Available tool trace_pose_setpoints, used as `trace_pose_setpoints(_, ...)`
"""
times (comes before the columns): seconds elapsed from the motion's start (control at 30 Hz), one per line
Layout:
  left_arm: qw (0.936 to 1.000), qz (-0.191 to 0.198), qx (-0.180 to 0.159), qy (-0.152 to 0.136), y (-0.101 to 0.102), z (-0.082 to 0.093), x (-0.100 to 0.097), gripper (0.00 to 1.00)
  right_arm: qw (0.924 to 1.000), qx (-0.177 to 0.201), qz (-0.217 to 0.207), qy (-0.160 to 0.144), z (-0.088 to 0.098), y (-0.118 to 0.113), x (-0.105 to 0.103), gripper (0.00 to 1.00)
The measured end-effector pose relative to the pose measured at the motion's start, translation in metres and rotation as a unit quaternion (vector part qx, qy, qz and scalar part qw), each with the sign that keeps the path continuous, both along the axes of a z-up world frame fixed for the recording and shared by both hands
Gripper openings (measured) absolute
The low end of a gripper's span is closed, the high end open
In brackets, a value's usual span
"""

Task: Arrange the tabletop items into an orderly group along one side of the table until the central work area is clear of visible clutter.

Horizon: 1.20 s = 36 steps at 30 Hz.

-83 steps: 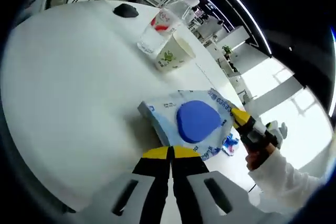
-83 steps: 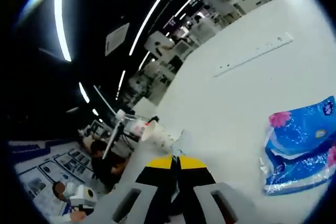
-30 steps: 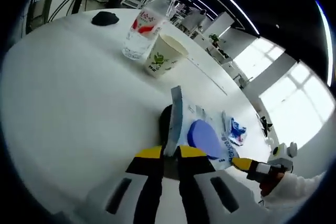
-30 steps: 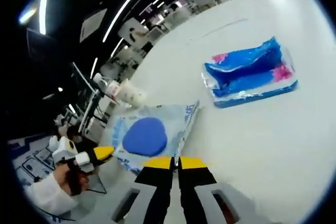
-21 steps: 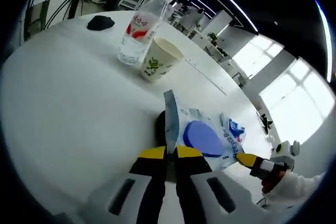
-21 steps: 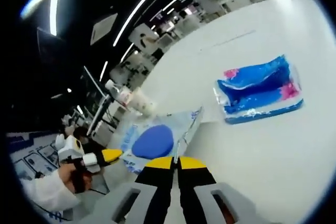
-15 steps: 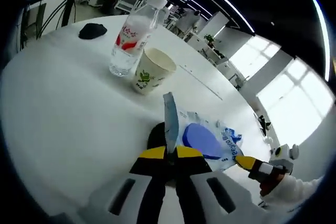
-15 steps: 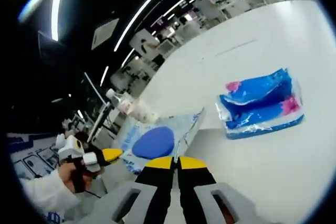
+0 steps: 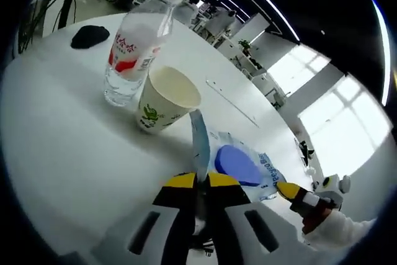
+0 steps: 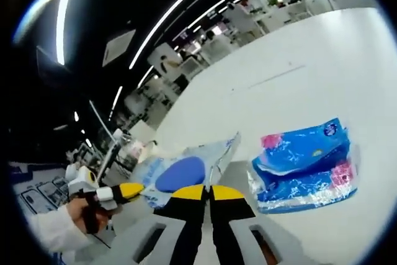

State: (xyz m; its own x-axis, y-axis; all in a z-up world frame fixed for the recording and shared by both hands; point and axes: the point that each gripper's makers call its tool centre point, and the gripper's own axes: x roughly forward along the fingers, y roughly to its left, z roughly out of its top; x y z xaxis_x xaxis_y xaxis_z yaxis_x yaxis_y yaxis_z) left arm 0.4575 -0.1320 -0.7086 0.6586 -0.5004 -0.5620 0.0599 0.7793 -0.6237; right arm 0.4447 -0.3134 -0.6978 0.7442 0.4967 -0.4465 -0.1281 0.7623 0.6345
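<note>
A pale blue wipes pack (image 9: 239, 164) with a round blue lid hangs above the white table (image 9: 56, 134), held by opposite edges. My left gripper (image 9: 200, 182) is shut on its near edge, which stands up between the yellow-tipped jaws. My right gripper (image 10: 209, 188) is shut on the other edge of the wipes pack (image 10: 180, 175). Each gripper shows in the other's view: the right gripper (image 9: 290, 191) at the pack's far corner, the left gripper (image 10: 126, 191) at the left. A paper cup (image 9: 164, 100) and a water bottle (image 9: 136, 41) stand just ahead of the pack.
A blue tissue pack (image 10: 307, 169) with pink flowers lies on the table (image 10: 298, 91) to the right of the right gripper. A black object (image 9: 90, 35) lies beyond the bottle. A thin white power strip (image 9: 232, 100) lies further along the table. A hand in a white sleeve (image 10: 46, 231) holds the left gripper.
Both grippers have carried the wipes pack closer to the cup and bottle, which now loom larger in the left view. The tissue pack has stayed on the table.
</note>
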Motion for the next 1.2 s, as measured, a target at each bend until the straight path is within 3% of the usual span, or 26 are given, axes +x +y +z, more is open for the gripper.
trace_pose_setpoints(0.37, 0.9996, -0.005, 0.024, 0.015, 0.004, -0.017, 0.017, 0.01, 0.9999, -0.015, -0.003, 0.000, -0.010, 0.003, 0.021, 0.00)
trace_pose_setpoints(0.7, 0.9996, 0.003, 0.015, 0.025, 0.000, -0.027, 0.032, 0.01, 0.9996, -0.025, -0.008, 0.010, -0.021, -0.002, 0.032, 0.00)
trace_pose_setpoints(0.8, 0.9995, 0.005, 0.015, 0.029, 0.001, -0.031, 0.035, 0.01, 0.9996, -0.026, -0.007, 0.013, -0.023, -0.002, 0.033, 0.00)
trace_pose_setpoints(0.87, 0.9993, 0.008, 0.016, 0.032, 0.002, -0.032, 0.035, 0.01, 0.9994, -0.016, -0.011, 0.030, -0.027, -0.001, 0.030, 0.00)
trace_pose_setpoints(1.2, 0.9992, 0.017, 0.012, 0.036, 0.004, -0.037, 0.037, 0.02, 0.9986, -0.037, -0.019, 0.033, -0.036, 0.000, 0.031, 0.00)
